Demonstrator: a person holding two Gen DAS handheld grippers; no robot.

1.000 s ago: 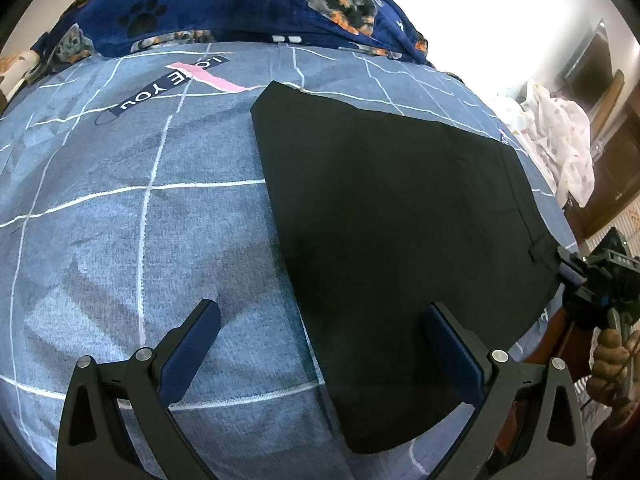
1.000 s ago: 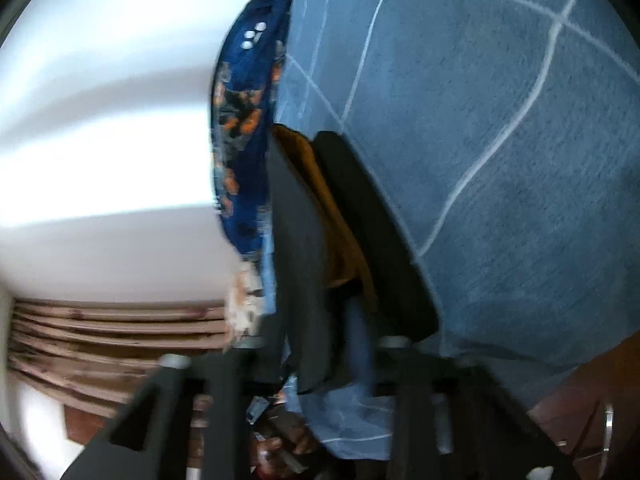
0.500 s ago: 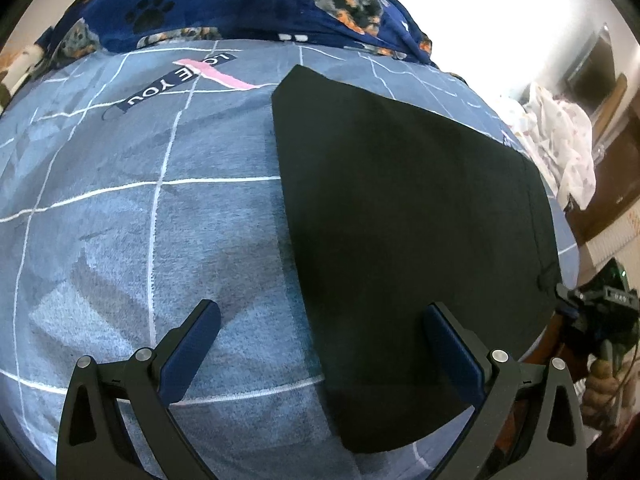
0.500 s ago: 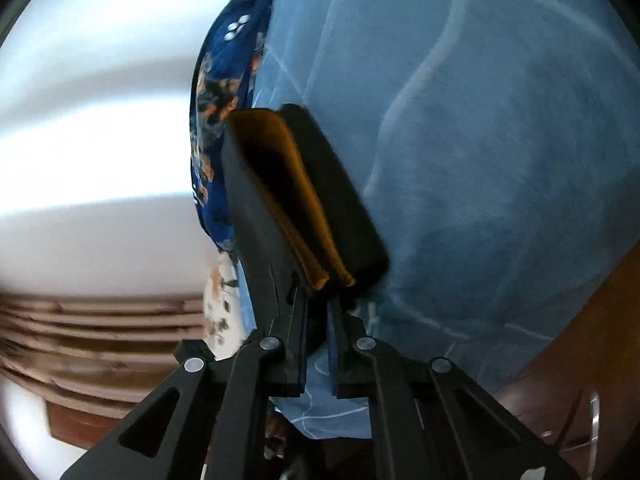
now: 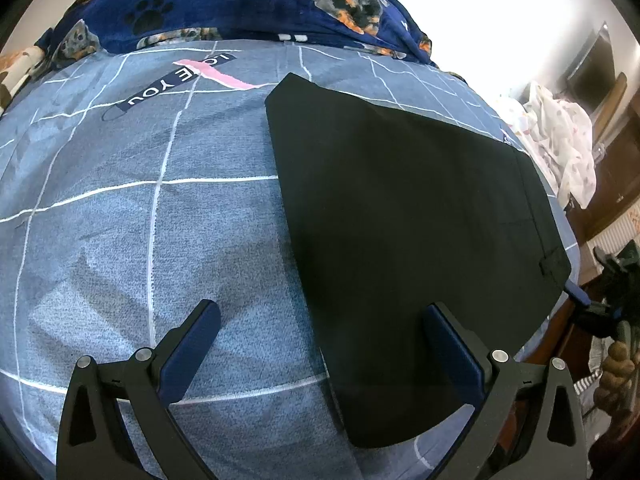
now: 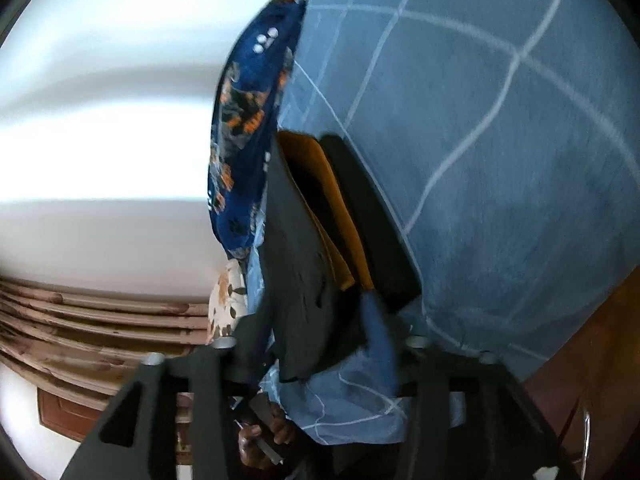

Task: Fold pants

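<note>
Lying flat on the bedsheet [image 5: 120, 248], black pants [image 5: 400, 220]; both hand-held grippers released, right just opened.

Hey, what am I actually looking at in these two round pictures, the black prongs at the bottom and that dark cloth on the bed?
No machine here: a person holds a two-fingered claw in each hand, and a wide-angle camera on each looks along its fingers. The left one looks down on a bed with a blue checked sheet, where black pants lie folded flat below a dog-print blanket. The left claw stands open above them, holding nothing. The right claw sits at the pants' waist corner; its jaws have just been opening, so the cloth lies between them, apparently released.
</note>
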